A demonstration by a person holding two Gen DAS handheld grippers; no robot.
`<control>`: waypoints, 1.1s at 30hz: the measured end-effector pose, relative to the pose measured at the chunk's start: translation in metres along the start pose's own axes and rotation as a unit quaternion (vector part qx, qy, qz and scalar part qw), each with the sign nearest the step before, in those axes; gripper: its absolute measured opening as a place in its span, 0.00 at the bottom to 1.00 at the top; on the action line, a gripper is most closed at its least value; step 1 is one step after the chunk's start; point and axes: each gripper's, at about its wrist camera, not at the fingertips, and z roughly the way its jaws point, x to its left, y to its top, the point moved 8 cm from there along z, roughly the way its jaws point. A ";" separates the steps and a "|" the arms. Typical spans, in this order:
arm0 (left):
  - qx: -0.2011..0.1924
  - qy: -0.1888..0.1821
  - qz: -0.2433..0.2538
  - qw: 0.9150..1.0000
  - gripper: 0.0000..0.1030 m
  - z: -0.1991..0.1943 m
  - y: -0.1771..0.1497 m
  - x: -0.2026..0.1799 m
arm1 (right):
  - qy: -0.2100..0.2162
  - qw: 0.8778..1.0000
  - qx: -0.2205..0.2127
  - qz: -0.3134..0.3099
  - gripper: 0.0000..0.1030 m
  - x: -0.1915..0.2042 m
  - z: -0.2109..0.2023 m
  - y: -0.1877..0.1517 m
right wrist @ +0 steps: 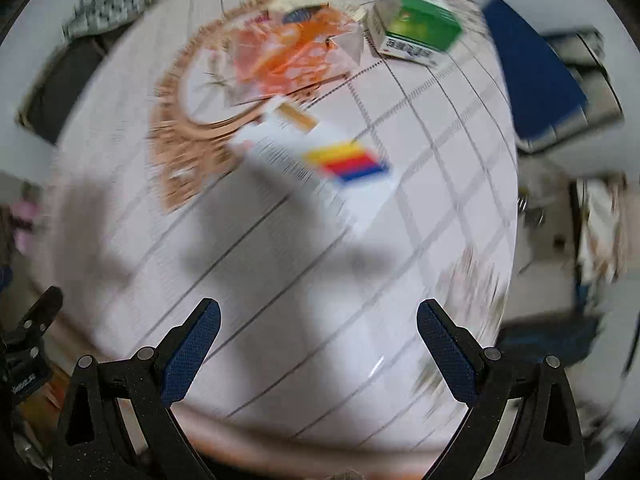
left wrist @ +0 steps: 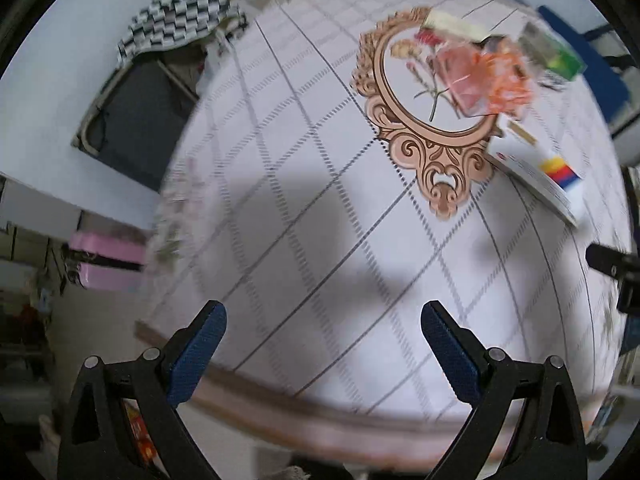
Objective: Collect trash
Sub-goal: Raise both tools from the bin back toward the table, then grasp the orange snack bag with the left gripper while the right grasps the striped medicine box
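Note:
Trash lies on a round table with a white checked cloth [left wrist: 320,220]. An orange and pink crumpled wrapper [left wrist: 484,76] lies on a printed ornate frame; it also shows in the right wrist view [right wrist: 296,60]. A white box with yellow, red and blue stripes [left wrist: 540,172] lies nearer; it shows in the right wrist view [right wrist: 320,160] too. A green and white carton [right wrist: 416,28] stands behind, also seen in the left wrist view [left wrist: 556,52]. My left gripper [left wrist: 322,320] is open and empty above the table's near part. My right gripper [right wrist: 318,316] is open and empty.
A black-and-white checked cloth [left wrist: 180,20] lies over a dark chair beyond the table's left edge. Pink boxes [left wrist: 108,260] sit low at the left. A blue chair [right wrist: 536,80] stands at the table's right. The right gripper's tip [left wrist: 612,264] shows at the right edge.

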 end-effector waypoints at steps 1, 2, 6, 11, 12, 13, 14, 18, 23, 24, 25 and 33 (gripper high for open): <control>0.011 0.002 -0.005 1.000 0.97 0.013 0.009 -0.007 | -0.002 1.000 0.011 -0.017 0.97 -0.004 0.011 0.014; 0.018 0.003 -0.007 1.000 0.97 0.021 0.017 -0.011 | -0.004 0.999 0.020 -0.033 0.97 -0.004 0.021 0.024; 0.043 0.015 -0.012 0.999 0.97 0.046 0.035 -0.020 | -0.019 0.992 0.053 -0.112 0.97 -0.003 0.065 0.073; 0.065 0.023 -0.014 0.998 0.97 0.055 0.045 -0.014 | 0.040 0.989 0.068 -0.122 0.96 0.008 0.086 0.090; 0.067 0.022 -0.015 0.997 0.97 0.056 0.048 -0.013 | 0.048 0.990 0.068 -0.117 0.95 0.008 0.087 0.088; 0.066 0.020 -0.014 0.998 0.97 0.054 0.051 -0.013 | 0.049 0.990 0.065 -0.114 0.94 0.007 0.088 0.086; 0.072 0.019 -0.010 0.997 0.97 0.050 0.055 -0.013 | 0.047 0.991 0.058 -0.112 0.92 0.004 0.087 0.084; 0.035 0.018 0.042 0.998 0.97 0.034 0.084 -0.029 | 0.045 0.995 0.062 -0.070 0.85 -0.015 0.083 0.065; -0.036 0.016 0.150 0.988 0.97 0.005 0.132 -0.077 | 0.049 0.988 0.082 0.122 0.82 -0.102 0.084 0.038; -0.039 0.007 0.156 0.987 0.97 0.004 0.138 -0.085 | 0.048 0.979 0.078 0.181 0.82 -0.132 0.084 0.035; -0.037 -0.014 0.157 0.987 0.97 0.003 0.148 -0.098 | 0.052 0.973 0.075 0.212 0.82 -0.147 0.084 0.034; 0.036 -0.097 0.131 0.986 0.59 0.048 0.185 -0.159 | 0.057 0.969 0.073 0.228 0.82 -0.185 0.086 0.050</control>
